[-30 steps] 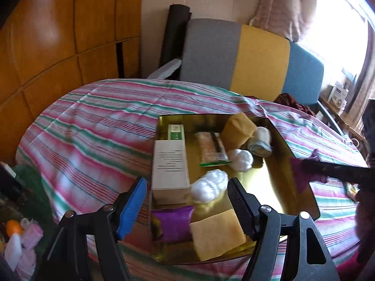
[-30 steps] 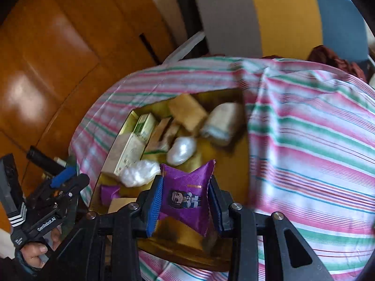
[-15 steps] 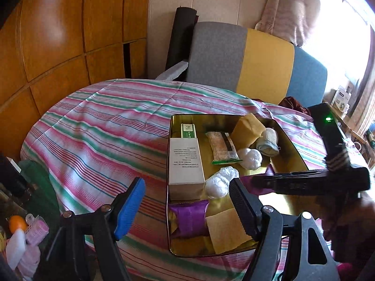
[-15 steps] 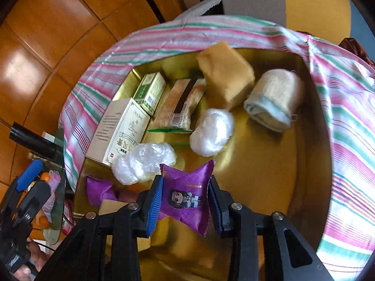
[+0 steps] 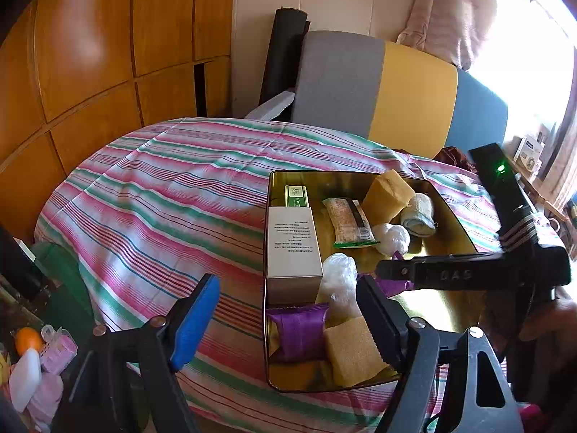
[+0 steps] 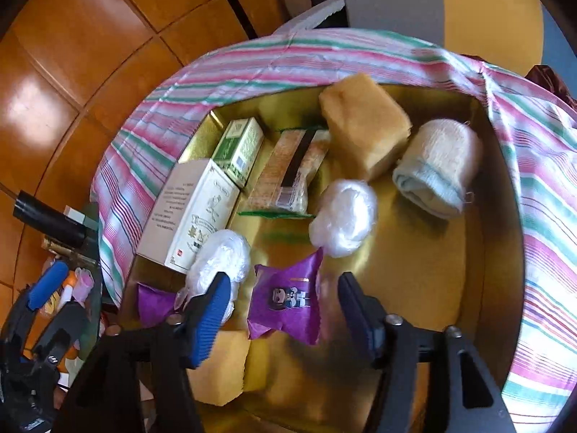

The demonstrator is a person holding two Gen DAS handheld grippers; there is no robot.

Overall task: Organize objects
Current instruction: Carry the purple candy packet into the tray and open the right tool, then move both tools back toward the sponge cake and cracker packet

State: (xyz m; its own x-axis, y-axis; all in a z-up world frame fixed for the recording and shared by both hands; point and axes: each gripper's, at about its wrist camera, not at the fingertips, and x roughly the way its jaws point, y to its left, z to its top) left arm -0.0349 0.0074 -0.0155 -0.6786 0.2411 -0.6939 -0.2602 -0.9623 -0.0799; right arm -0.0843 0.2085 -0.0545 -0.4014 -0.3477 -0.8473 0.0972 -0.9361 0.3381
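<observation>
While unclamped, purple packet in tin.

purple snack packet lying loose in the gold tin
it rests flat on the tin floor, cartoon face up, between a white plastic-wrapped ball and yellow sponge, near a second purple packet

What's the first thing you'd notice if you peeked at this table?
A shiny gold tin on the striped tablecloth, full of odds and ends. A purple packet with a cartoon figure lies in it between the right gripper's just-opened jaws, near two white plastic wads.
</observation>
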